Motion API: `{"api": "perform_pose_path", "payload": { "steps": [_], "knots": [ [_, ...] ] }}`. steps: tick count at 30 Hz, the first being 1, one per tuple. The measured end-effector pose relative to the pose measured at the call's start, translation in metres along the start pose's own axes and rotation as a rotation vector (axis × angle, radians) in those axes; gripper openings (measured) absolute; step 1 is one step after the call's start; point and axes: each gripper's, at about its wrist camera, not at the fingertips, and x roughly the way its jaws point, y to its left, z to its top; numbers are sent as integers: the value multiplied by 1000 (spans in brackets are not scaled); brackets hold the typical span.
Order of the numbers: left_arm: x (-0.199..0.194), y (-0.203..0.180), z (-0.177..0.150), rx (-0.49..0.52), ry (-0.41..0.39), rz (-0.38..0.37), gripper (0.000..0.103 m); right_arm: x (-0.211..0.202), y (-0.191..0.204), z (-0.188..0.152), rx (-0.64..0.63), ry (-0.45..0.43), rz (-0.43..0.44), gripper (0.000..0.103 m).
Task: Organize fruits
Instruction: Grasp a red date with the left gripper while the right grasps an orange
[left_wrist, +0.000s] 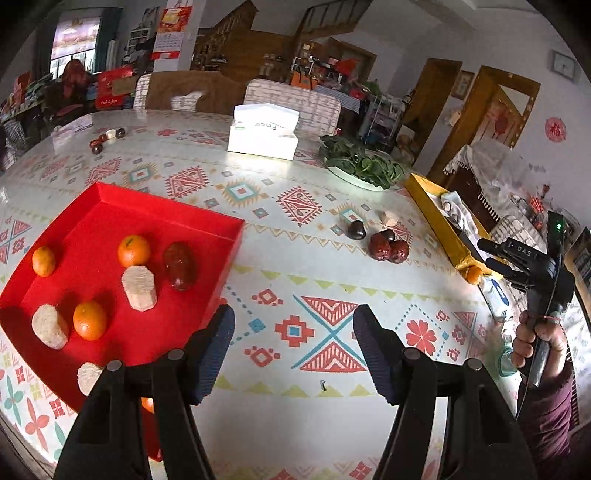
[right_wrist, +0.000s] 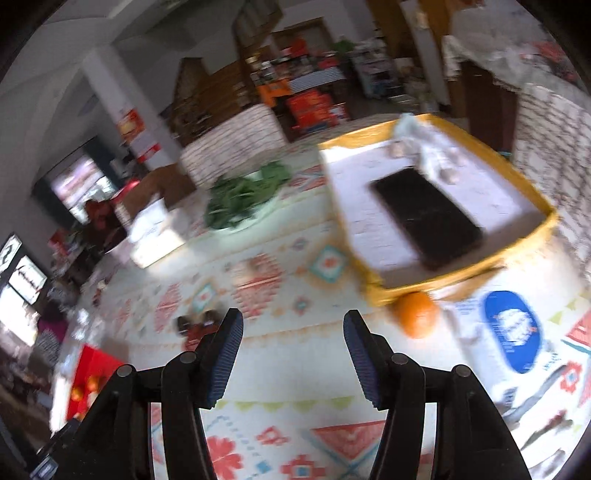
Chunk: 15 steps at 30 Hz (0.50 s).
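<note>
A red tray lies at the left of the patterned table. It holds three oranges, a red date and pale cut pieces. My left gripper is open and empty, just right of the tray's near corner. A cluster of red dates and dark fruits lies on the table farther right, beside a pale piece. A loose orange sits against the yellow box's near corner. My right gripper is open and empty, left of that orange; it also shows in the left wrist view.
A yellow box with a black slab stands at the right. A plate of green leaves, a white tissue box and a white packet with a blue label are on the table. Chairs stand behind.
</note>
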Motion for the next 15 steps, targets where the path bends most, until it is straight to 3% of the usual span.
{"api": "perform_pose_path", "payload": {
  "steps": [3, 8, 12, 15],
  "knots": [
    [2, -1, 0, 2, 6, -2, 66, 4, -15, 2, 24, 4, -48, 61],
    [12, -4, 0, -4, 27, -4, 66, 17, -21, -3, 54, 60, 6, 61],
    [17, -6, 1, 10, 34, -7, 66, 10, -16, -5, -11, -25, -159, 61],
    [21, -7, 2, 13, 40, -14, 66, 15, -19, -3, -63, -30, -282, 61]
  ]
}}
